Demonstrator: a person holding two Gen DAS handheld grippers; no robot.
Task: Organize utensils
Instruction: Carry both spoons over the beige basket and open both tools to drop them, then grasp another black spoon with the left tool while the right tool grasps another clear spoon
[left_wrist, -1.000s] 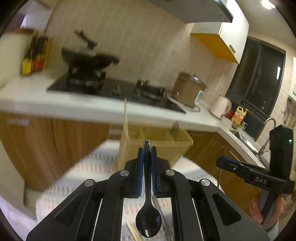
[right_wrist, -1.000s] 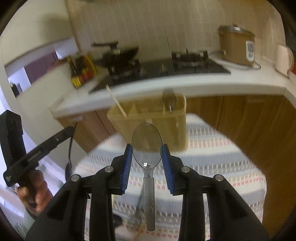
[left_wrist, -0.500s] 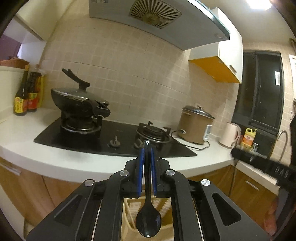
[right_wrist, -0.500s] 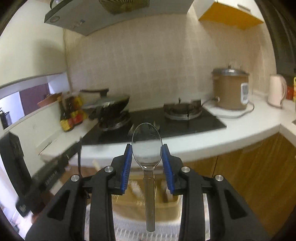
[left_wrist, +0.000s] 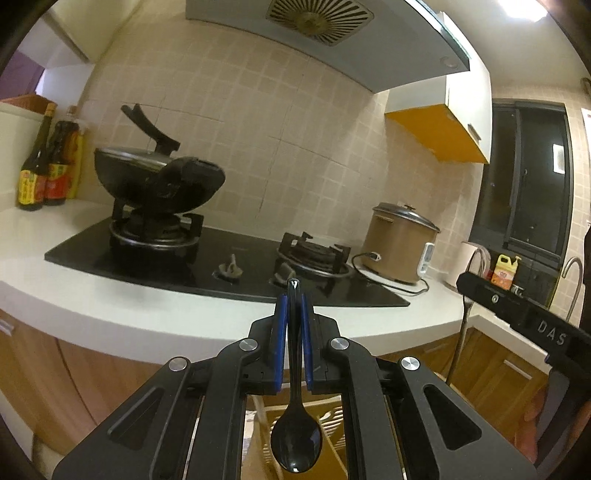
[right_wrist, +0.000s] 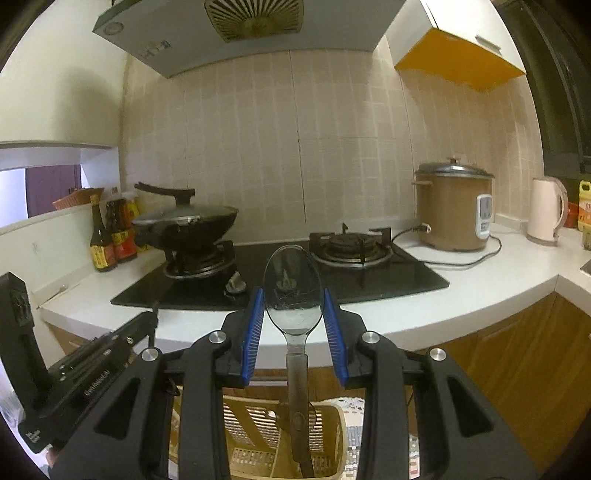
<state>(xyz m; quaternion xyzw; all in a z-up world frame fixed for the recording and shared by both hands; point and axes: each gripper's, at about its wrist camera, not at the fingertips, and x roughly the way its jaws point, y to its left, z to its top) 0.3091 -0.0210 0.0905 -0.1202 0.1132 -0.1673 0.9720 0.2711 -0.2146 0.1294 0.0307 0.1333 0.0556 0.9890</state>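
Note:
My left gripper (left_wrist: 294, 321) is shut on a black spoon (left_wrist: 296, 439), its handle between the blue pads and its bowl hanging back toward the camera. My right gripper (right_wrist: 291, 317) is shut on a grey metal spoon (right_wrist: 293, 291), bowl up and forward, handle pointing down. Both are held high, level with the counter. A beige slotted utensil basket (right_wrist: 328, 446) sits below the right gripper; its rim also shows under the left gripper (left_wrist: 332, 417). The right gripper's body (left_wrist: 524, 321) with its spoon appears at the right of the left wrist view.
A white counter (right_wrist: 480, 291) carries a black gas hob (right_wrist: 369, 273), a lidded wok (right_wrist: 184, 221), sauce bottles (right_wrist: 110, 236), a brown rice cooker (right_wrist: 454, 206) and a white kettle (right_wrist: 546, 206). Wooden cabinet fronts (right_wrist: 535, 369) stand below. The left gripper body (right_wrist: 74, 384) is at the left.
Both grippers have risen and tilted up with their spoons. The basket and striped cloth dropped to the bottom of the views; the hob, wall and range hood now fill them.

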